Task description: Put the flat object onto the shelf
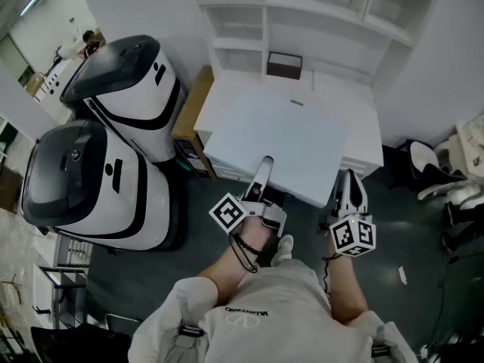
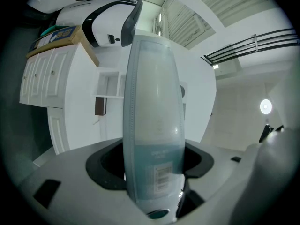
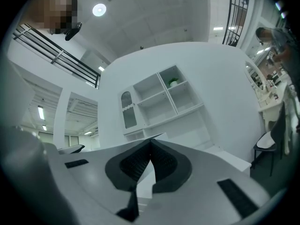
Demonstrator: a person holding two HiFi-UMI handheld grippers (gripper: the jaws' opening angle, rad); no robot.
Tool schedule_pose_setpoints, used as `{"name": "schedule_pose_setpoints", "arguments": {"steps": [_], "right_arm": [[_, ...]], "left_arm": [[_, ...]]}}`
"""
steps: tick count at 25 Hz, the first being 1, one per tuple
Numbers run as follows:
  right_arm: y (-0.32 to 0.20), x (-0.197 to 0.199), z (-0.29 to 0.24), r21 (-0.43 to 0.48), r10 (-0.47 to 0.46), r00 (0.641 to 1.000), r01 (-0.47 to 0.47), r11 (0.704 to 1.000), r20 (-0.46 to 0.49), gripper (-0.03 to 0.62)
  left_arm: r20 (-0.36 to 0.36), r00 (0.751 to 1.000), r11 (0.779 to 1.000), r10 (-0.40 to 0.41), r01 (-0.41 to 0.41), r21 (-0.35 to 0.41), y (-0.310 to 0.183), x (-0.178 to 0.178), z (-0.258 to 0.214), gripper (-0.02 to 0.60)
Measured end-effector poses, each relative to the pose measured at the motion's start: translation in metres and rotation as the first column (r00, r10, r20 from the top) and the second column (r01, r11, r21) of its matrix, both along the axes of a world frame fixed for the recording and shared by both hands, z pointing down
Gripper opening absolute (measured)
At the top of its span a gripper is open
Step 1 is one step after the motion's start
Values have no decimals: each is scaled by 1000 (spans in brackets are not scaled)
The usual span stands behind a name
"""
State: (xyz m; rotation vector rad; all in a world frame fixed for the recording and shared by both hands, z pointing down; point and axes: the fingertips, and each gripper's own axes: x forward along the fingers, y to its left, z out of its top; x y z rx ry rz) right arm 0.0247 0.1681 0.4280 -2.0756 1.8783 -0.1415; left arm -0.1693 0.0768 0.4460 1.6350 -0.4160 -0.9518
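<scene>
Plainly, the person stands facing the white shelf unit with a gripper in each hand, and the flat object, a pale bluish-white panel, is held out level in front of them. It is not on any shelf; seen from above it covers the low white counter at the unit's foot, though I cannot tell whether it touches it. The left gripper has its 2 jaws clamped on the panel's near edge, toward the middle, and in the left gripper view the panel runs edge-on straight up between the dark pads, a barcode label showing low on it. The right gripper sits just beside the panel's near right corner, its jaws drawn together at the tips with nothing I can make out between them. To the left stand 2 white-and-black machines, and a small dark box sits in a low shelf compartment.
</scene>
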Motion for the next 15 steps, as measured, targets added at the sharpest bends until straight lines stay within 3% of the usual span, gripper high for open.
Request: {"name": "schedule_pose_setpoints", "arguments": {"steps": [15], "right_arm": [[-88,112,-14,44,-27,1000,26,999,13,11]], "left_arm": [[-23,997,996,-75,76,37,-97,105,-31,307]]}}
